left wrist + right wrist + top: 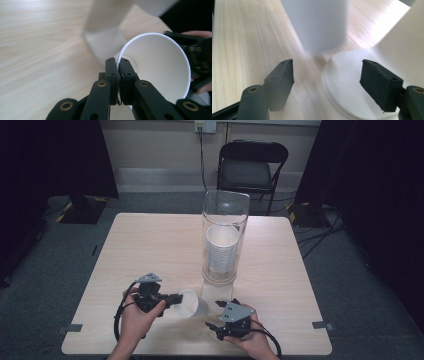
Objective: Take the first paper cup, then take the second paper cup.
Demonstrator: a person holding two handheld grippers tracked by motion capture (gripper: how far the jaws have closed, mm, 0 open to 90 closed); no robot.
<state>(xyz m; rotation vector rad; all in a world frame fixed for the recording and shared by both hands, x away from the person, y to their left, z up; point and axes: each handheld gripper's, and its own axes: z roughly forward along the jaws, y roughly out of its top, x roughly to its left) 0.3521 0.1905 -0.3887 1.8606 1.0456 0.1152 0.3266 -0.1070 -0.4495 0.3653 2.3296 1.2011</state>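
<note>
A white paper cup (192,304) lies on its side near the table's front edge, mouth toward the left hand. My left gripper (179,297) is shut on its rim; in the left gripper view the jaws (119,65) pinch the cup's wall (160,65), one pad inside and one outside. My right gripper (216,309) is just right of the cup, open. In the right gripper view its jaws (327,72) stand wide apart with the cup's base (352,82) between them, untouched. Behind stands a tall clear dispenser tube (225,210) holding a stack of white cups (222,250).
The wooden table (150,245) has bare surface left and right of the tube. The tube's lower part (317,22) rises close ahead of the right gripper. A black folding chair (250,167) stands beyond the far edge. The right hand and gripper (197,57) show behind the cup.
</note>
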